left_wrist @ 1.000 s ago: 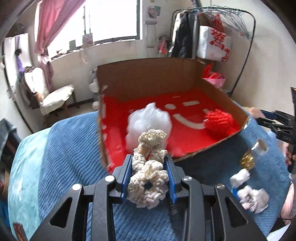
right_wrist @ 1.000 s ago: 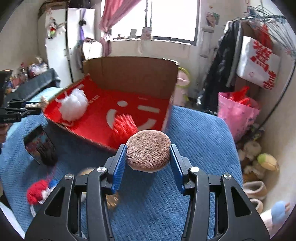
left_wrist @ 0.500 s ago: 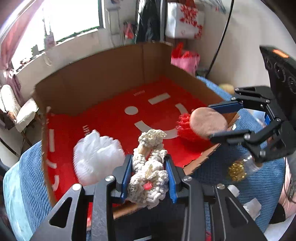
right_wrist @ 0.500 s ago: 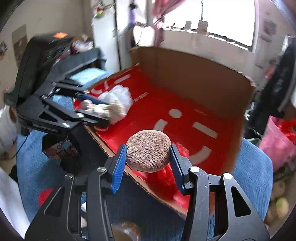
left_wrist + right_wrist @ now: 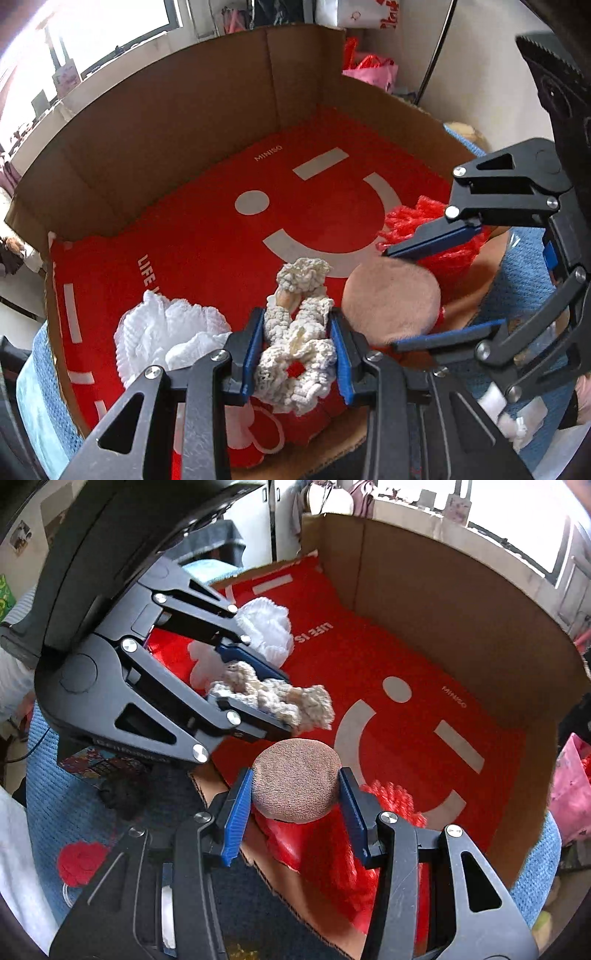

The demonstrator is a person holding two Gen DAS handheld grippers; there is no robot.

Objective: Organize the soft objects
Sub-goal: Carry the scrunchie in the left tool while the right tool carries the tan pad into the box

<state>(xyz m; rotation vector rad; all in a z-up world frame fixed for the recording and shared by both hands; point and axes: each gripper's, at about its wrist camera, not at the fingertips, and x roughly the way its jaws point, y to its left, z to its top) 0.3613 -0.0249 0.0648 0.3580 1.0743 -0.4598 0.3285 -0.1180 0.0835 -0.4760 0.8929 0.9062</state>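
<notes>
We are now holding both grippers over the box (image 5: 207,110), having carried them in; left (image 5: 295,354) clamping scrunchie (image 5: 295,332), right (image 5: 295,805) clamping puff (image 5: 295,786); release seems next

You get bright daylight from the blown-out window (image 5: 110,44) behind the tall brown cardboard box wall (image 5: 207,96), washed white in both views. Fisheye bending curves that wall and darkens the corners. The glossy red box floor (image 5: 406,664) shows soft sheen; the close frames stay fairly sharp.
</notes>
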